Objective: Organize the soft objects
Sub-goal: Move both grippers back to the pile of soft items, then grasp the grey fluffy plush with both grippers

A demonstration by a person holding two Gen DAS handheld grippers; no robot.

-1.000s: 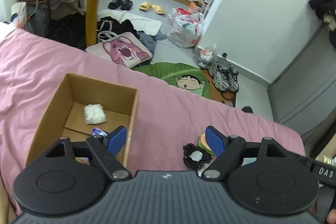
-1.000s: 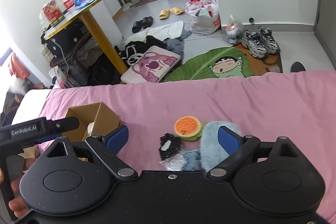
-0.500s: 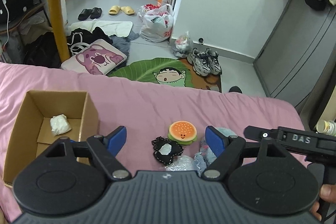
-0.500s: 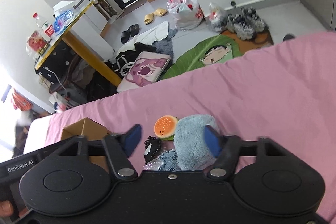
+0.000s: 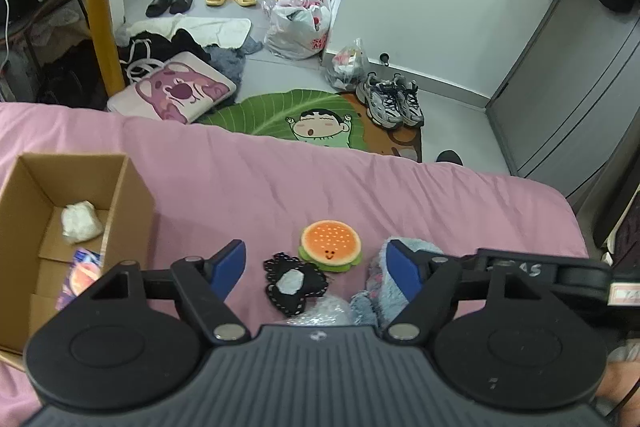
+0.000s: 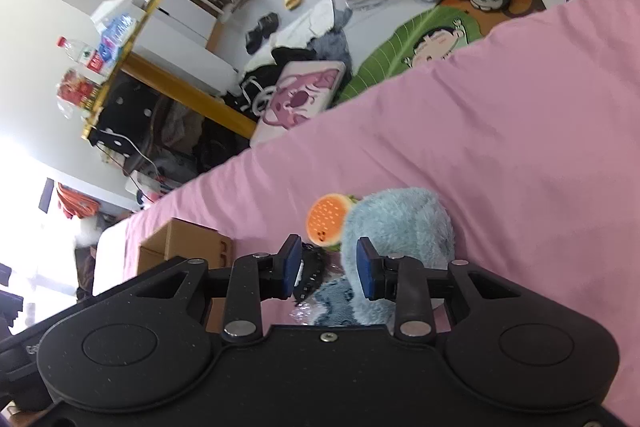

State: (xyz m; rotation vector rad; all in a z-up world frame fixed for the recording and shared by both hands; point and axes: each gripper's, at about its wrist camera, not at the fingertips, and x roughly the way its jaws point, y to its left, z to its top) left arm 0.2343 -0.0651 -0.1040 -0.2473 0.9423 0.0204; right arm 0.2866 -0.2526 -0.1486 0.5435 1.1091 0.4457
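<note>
With the right gripper (image 6: 328, 267) half-open over the blue plush (image 6: 400, 227) on the pink bed (image 6: 520, 147) and the left gripper (image 5: 316, 267) wide open, pinch deep into the fluff before carrying it to the cardboard box (image 5: 132, 195).

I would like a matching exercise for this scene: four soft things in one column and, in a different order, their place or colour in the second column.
Things:
1. burger toy
2. fluffy plush
3. white wad
4. lace-edged patch

Descriptions:
A. inside the cardboard box
B. black, with a pale centre
C. orange top with a small face
D. light blue fur

Pairs: 1-C, 2-D, 3-A, 4-B
</note>
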